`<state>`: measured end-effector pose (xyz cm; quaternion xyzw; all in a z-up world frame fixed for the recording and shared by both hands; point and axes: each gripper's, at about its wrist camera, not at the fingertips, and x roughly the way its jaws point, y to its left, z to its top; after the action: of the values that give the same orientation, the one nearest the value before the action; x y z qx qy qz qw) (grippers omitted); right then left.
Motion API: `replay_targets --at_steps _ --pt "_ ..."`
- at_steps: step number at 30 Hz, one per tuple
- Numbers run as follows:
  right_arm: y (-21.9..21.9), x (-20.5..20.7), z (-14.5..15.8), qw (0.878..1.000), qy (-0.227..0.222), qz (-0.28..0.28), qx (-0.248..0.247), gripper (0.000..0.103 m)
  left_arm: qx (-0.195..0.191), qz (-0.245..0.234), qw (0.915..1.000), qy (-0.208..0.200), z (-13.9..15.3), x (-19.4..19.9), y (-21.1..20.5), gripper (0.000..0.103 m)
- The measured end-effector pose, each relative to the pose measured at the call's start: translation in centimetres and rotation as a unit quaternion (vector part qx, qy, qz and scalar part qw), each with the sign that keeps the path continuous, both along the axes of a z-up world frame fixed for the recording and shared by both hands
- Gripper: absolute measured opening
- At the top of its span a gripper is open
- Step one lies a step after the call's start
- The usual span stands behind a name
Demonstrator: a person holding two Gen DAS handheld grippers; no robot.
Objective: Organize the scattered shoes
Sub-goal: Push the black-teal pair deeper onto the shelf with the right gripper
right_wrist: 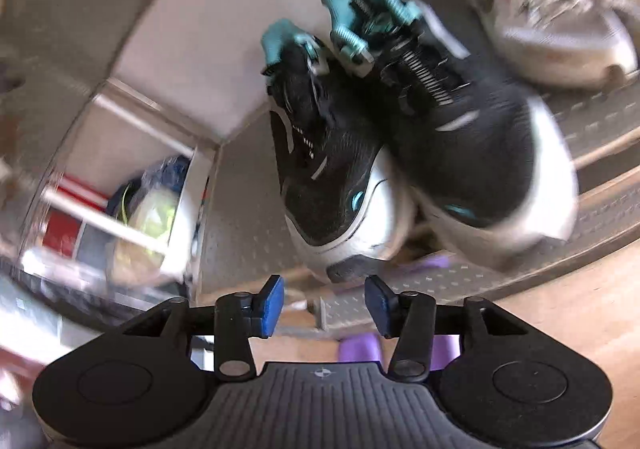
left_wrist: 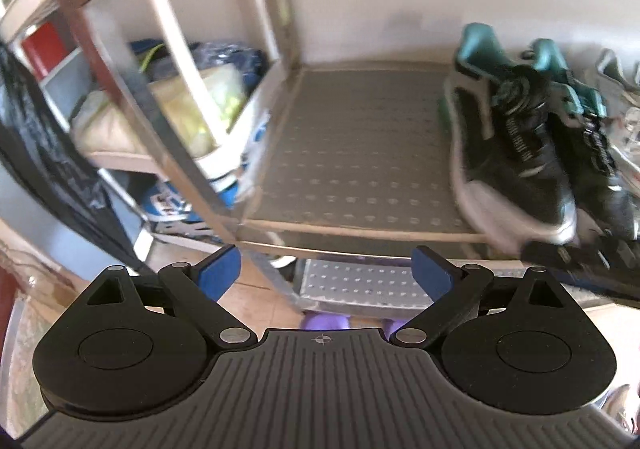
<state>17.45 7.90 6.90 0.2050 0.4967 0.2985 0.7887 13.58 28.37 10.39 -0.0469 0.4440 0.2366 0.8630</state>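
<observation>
Here the pair of black and teal sneakers stands side by side on the perforated metal shelf of the shoe rack, toes over the front edge. A grey laced sneaker stands just beside them. The right gripper is near the toes, its fingers apart and grasping nothing. The left gripper has its fingers spread wide, also released, before the bare part of the shelf.

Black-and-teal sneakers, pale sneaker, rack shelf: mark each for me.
black-and-teal sneakers (right_wrist: 460,137), right wrist view, black toe mesh.
pale sneaker (right_wrist: 560,33), right wrist view, laced upper.
rack shelf (left_wrist: 352,153), left wrist view, bare dimpled surface.
</observation>
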Motion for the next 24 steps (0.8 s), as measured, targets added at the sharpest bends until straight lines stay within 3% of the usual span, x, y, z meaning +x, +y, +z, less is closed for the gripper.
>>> replay_targets --at_steps 4,6,10,15,21,24 --pt "-4.0 -2.8 1.5 0.993 -0.087 0.006 -0.084 0.052 -0.006 -0.010 0.9999 0.005 -0.2 0.5 -0.9 0.096" --pt "-5.1 -2.4 1.4 0.993 -0.077 0.006 -0.094 0.052 -0.007 -0.013 0.9999 0.008 -0.4 0.7 -1.2 0.096" --pt "-6.0 -0.9 -0.3 0.998 -0.017 -0.004 -0.068 0.051 -0.007 -0.013 0.9998 0.013 -0.8 1.3 -1.5 0.096" --pt "-5.0 2.8 -1.7 0.996 0.047 -0.075 -0.030 0.052 -0.005 -0.012 0.9998 0.015 -1.0 1.8 -1.7 0.096" --pt "-5.1 5.5 -2.0 0.991 0.055 -0.119 0.031 0.052 -0.001 -0.011 0.9998 0.019 -1.2 2.0 -1.6 0.096" --pt "-4.5 6.0 -1.9 0.993 0.051 -0.103 0.002 0.052 -0.002 -0.006 0.9998 0.021 -1.3 2.0 -1.2 0.096"
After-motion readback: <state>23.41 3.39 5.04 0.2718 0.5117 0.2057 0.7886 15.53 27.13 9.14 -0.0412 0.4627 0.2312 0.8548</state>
